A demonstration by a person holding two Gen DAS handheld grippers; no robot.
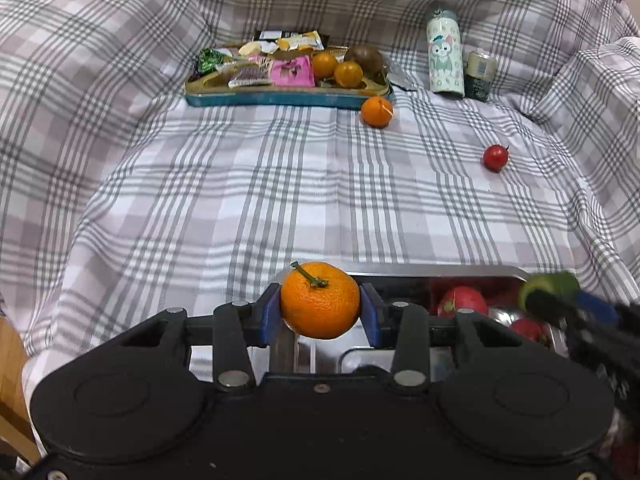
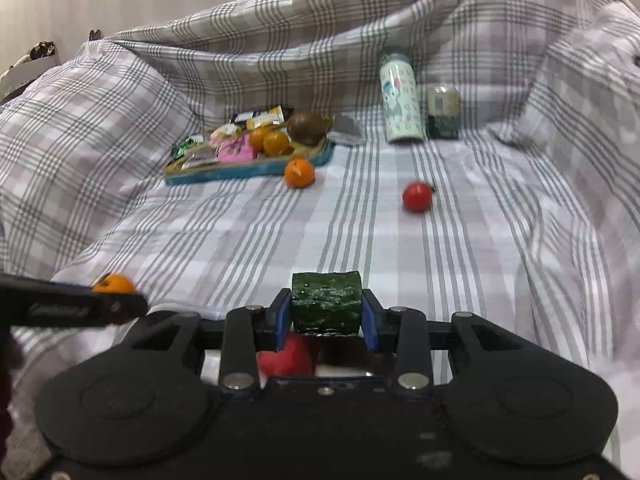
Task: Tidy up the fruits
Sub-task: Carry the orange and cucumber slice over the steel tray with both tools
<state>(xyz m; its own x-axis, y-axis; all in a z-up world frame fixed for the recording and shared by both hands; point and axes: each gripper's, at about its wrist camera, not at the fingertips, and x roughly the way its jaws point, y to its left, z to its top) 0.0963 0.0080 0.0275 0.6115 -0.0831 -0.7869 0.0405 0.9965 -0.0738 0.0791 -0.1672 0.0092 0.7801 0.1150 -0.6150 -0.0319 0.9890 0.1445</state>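
A: What does the left gripper [image 1: 320, 307] hold?

B: A mandarin [image 1: 320, 300] with a short green stem. The blue pads [image 1: 370, 314] press it on both sides, at its widest part, and it hangs over the near end of a metal tray [image 1: 436, 271]. Red fruits [image 1: 462, 302] already lie in that tray.

A: And the right gripper [image 2: 326, 307]?

B: It is closed on a cucumber piece [image 2: 326, 304] — dark green, bumpy skin. The pads touch what I think are the two cut ends, and something red shows just under it.

A: How will these handle?

B: I judge the mandarin is light, with loose soft peel, so a hard squeeze can bruise it. The middle is the right place; near the stem it would roll out. The cucumber is firmer, but cut faces are probably wet and slippery — it may slide if tilted.

A: What remains?

B: One small orange [image 1: 377, 111] sits on the checked cloth [image 1: 200, 208], just beside the blue tray [image 1: 280, 98] with snacks, and a cherry tomato [image 1: 495, 157] lies alone, well apart. Two more oranges [image 1: 338, 69] are inside the blue tray.
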